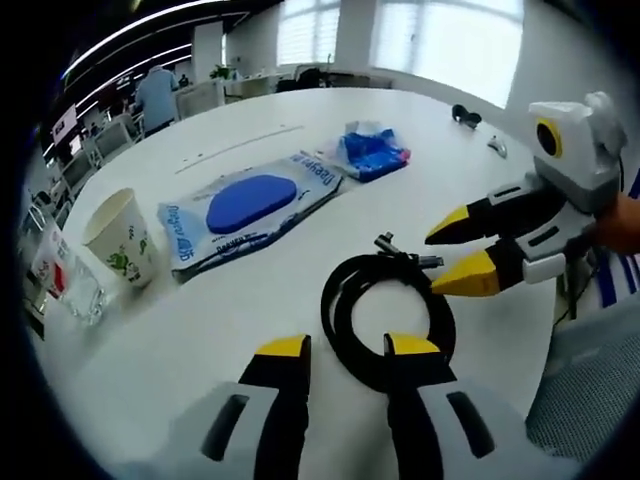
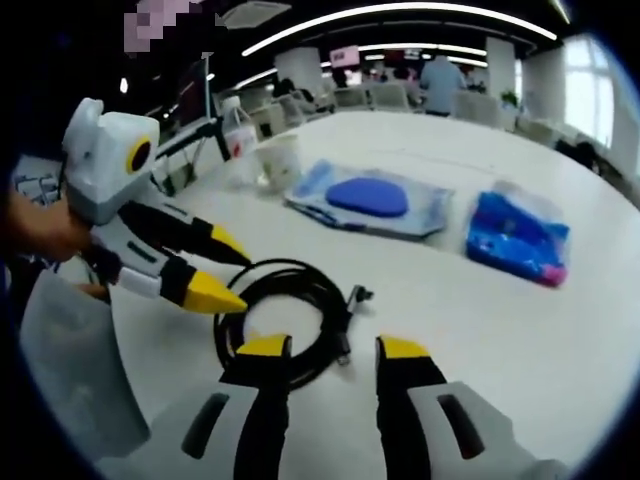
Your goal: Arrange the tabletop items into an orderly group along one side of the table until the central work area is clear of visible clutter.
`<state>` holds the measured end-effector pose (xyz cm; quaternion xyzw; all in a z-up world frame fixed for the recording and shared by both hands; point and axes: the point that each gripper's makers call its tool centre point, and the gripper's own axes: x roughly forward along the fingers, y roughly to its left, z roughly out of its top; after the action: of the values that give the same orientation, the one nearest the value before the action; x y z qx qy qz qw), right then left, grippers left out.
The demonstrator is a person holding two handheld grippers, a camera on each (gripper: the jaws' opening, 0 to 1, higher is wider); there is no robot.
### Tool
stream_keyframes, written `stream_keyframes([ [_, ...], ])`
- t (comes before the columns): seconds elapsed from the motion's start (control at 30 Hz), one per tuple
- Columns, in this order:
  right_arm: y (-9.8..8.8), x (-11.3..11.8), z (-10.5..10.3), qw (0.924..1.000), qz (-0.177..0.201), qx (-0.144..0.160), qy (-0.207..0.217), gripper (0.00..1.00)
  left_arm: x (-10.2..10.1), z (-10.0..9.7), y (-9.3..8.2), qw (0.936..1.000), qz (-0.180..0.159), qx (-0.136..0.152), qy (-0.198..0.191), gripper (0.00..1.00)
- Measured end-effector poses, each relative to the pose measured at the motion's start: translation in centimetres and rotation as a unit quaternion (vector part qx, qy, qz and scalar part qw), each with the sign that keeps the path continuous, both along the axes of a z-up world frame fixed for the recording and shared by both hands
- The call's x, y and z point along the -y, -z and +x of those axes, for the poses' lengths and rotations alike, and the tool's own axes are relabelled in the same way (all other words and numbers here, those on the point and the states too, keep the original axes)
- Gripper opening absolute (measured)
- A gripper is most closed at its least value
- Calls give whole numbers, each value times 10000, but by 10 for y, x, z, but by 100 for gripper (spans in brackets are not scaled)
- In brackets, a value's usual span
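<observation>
A coil of black cable (image 1: 336, 305) (image 2: 290, 271) lies on the white table (image 1: 200, 340) (image 2: 480, 320). Its plug ends stick out on the far side. My left gripper (image 1: 347, 350) is open, its yellow tips standing over the near rim of the coil. It comes into the right gripper view as the left gripper (image 2: 224, 270), open beside the coil's left edge. My right gripper (image 2: 333, 350) is also open, just short of the coil. In the left gripper view the right gripper (image 1: 455, 255) shows with its tips spread at the coil's right edge. Neither holds anything.
Farther back lie a flat clear bag with a blue pad (image 1: 250, 205) (image 2: 370, 200) and a crumpled blue packet (image 1: 372, 152) (image 2: 517, 238). A paper cup (image 1: 122, 238) (image 2: 280, 160) and a plastic bottle (image 2: 235, 135) stand near the table edge. A person and desks are behind.
</observation>
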<state>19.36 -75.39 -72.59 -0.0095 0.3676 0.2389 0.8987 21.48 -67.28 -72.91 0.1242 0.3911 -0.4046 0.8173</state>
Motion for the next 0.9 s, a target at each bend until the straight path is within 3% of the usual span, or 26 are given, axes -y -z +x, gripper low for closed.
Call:
stream_keyframes([
  [0.43,10,-4,5,9998,0,-217,32,22,3,-2,12,9996,137,-234,30,19],
  [0.77,16,-5,7,9991,-298,-288,-105,18,6,4,13,9997,178,-159,104,16],
  [0.9,16,-4,10,9981,-359,-490,42,12,7,4,12,9997,178,-132,118,15],
])
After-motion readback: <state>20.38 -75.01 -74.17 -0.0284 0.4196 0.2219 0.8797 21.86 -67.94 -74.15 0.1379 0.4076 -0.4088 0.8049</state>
